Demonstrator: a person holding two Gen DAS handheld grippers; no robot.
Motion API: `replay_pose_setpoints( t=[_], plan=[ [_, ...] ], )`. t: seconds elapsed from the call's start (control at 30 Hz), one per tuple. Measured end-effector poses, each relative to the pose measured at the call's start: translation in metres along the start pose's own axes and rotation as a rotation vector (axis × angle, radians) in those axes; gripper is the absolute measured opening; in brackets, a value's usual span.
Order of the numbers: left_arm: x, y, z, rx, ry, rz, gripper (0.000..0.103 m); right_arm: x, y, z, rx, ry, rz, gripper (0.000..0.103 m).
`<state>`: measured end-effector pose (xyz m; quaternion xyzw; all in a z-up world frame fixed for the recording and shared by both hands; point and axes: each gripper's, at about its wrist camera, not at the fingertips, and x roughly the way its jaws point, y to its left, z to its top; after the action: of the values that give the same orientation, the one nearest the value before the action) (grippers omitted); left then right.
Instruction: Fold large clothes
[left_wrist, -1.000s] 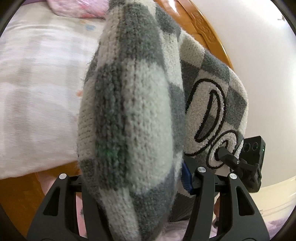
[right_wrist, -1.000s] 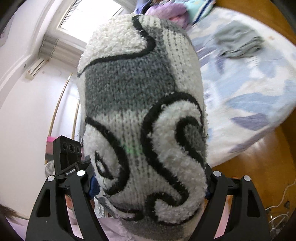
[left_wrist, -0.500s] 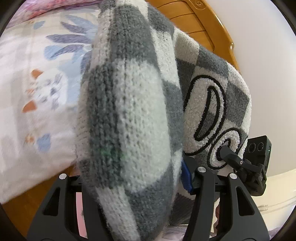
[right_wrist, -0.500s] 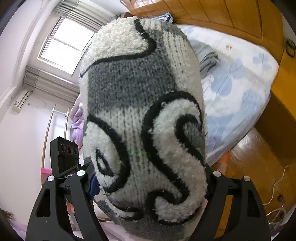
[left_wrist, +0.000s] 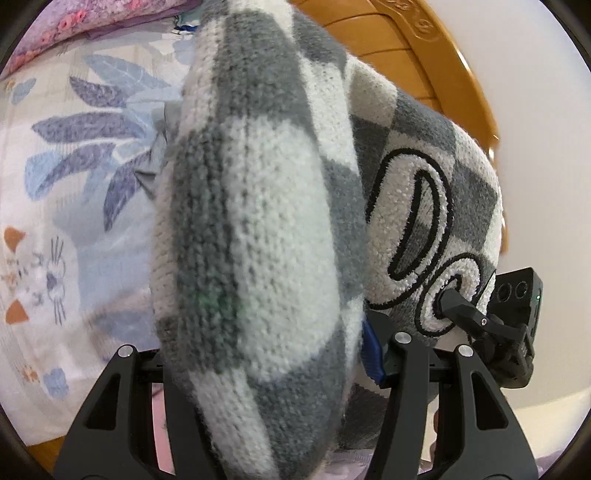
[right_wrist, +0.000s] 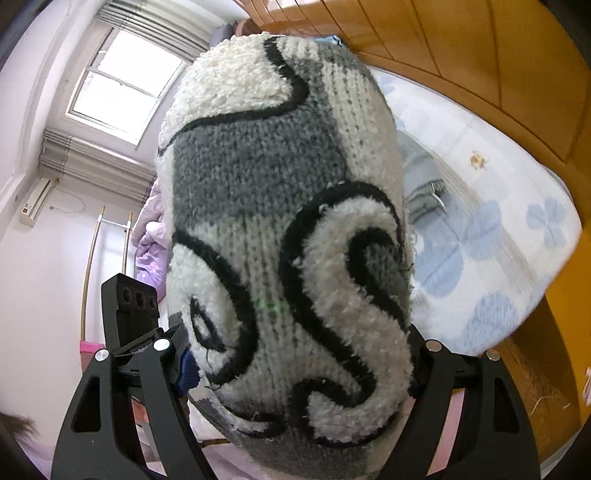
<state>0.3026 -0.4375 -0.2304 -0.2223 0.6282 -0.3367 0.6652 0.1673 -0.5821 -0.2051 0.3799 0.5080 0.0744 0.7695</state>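
A thick grey and white knitted sweater (left_wrist: 258, 240) with black looping outlines is bunched into a fat roll and held up in the air over the bed. My left gripper (left_wrist: 266, 354) is shut on one end, and the wool swallows its fingertips. In the right wrist view the other end of the sweater (right_wrist: 280, 221) bulges between the wide-set jaws of my right gripper (right_wrist: 295, 354), which is shut on it. From the left wrist camera, the right gripper (left_wrist: 491, 325) shows at the right with one finger (left_wrist: 458, 306) pressed into the knit. The left gripper (right_wrist: 133, 317) shows at the left in the right wrist view.
Below lies a bed with a blue floral sheet (left_wrist: 74, 184), also seen from the right wrist (right_wrist: 498, 229). A grey garment (right_wrist: 424, 184) lies on it. A wooden headboard (left_wrist: 424, 62) curves behind. Wooden floor (right_wrist: 535, 376), a window (right_wrist: 122, 85) and hanging lilac clothes (right_wrist: 151, 240) surround it.
Both grippers carried the sweater sideways over the bed: the floral print slid into the left view, and the headboard and more of the bed came into the right view. Both grips are unchanged.
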Motion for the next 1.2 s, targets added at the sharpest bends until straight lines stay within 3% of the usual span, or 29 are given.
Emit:
replay_pose_setpoints(
  t=[0.2,0.5,0.57,0.6,0.63,0.73,0.77,0.83,0.9,0.93,0.97,1.0,1.03,1.07,1.13,1.17,1.2],
  plan=[
    [0.015,-0.001,0.036,-0.080,-0.044,0.019,0.057,0.022,-0.026,0.083,-0.039,0.093,0.020,0.076],
    [0.049,0.010,0.126,-0.231,-0.170,0.098,0.057,0.090,-0.033,0.200,-0.158,0.277,0.068,0.077],
    [0.064,0.025,0.143,-0.268,-0.198,0.120,0.059,0.113,-0.038,0.226,-0.170,0.302,0.085,0.086],
    [0.075,0.039,0.153,-0.276,-0.206,0.152,0.066,0.127,-0.044,0.233,-0.183,0.303,0.079,0.092],
    [0.090,0.057,0.160,-0.279,-0.190,0.222,0.071,0.145,-0.052,0.245,-0.207,0.305,0.035,0.095],
    [0.120,0.100,0.157,-0.437,-0.053,0.436,0.071,0.198,-0.094,0.261,-0.176,0.369,-0.339,0.095],
    [0.123,0.108,0.152,-0.462,-0.045,0.461,0.071,0.209,-0.113,0.260,-0.140,0.415,-0.443,0.095],
    [0.121,0.115,0.137,-0.469,-0.058,0.483,0.071,0.204,-0.123,0.257,-0.116,0.393,-0.471,0.095],
    [0.119,0.114,0.132,-0.442,-0.073,0.532,0.071,0.187,-0.118,0.246,-0.181,0.318,-0.461,0.095],
    [0.120,0.111,0.132,-0.418,-0.077,0.550,0.070,0.181,-0.111,0.241,-0.234,0.298,-0.459,0.093],
    [0.121,0.108,0.132,-0.397,-0.077,0.548,0.069,0.176,-0.102,0.237,-0.288,0.283,-0.455,0.077],
    [0.126,0.103,0.136,-0.362,-0.075,0.541,0.065,0.176,-0.098,0.239,-0.322,0.274,-0.439,0.068],
    [0.132,0.100,0.141,-0.326,-0.075,0.533,0.057,0.176,-0.089,0.238,-0.354,0.272,-0.409,0.050],
    [0.136,0.094,0.142,-0.300,-0.073,0.533,0.053,0.180,-0.081,0.240,-0.382,0.275,-0.365,0.039],
    [0.156,0.093,0.154,-0.247,-0.060,0.543,0.046,0.197,-0.075,0.244,-0.453,0.300,-0.359,0.032],
    [0.164,0.092,0.158,-0.239,-0.044,0.544,0.044,0.209,-0.073,0.244,-0.487,0.315,-0.398,0.032],
    [0.177,0.099,0.162,-0.242,-0.016,0.556,0.043,0.232,-0.073,0.243,-0.526,0.358,-0.502,0.033]
  ],
)
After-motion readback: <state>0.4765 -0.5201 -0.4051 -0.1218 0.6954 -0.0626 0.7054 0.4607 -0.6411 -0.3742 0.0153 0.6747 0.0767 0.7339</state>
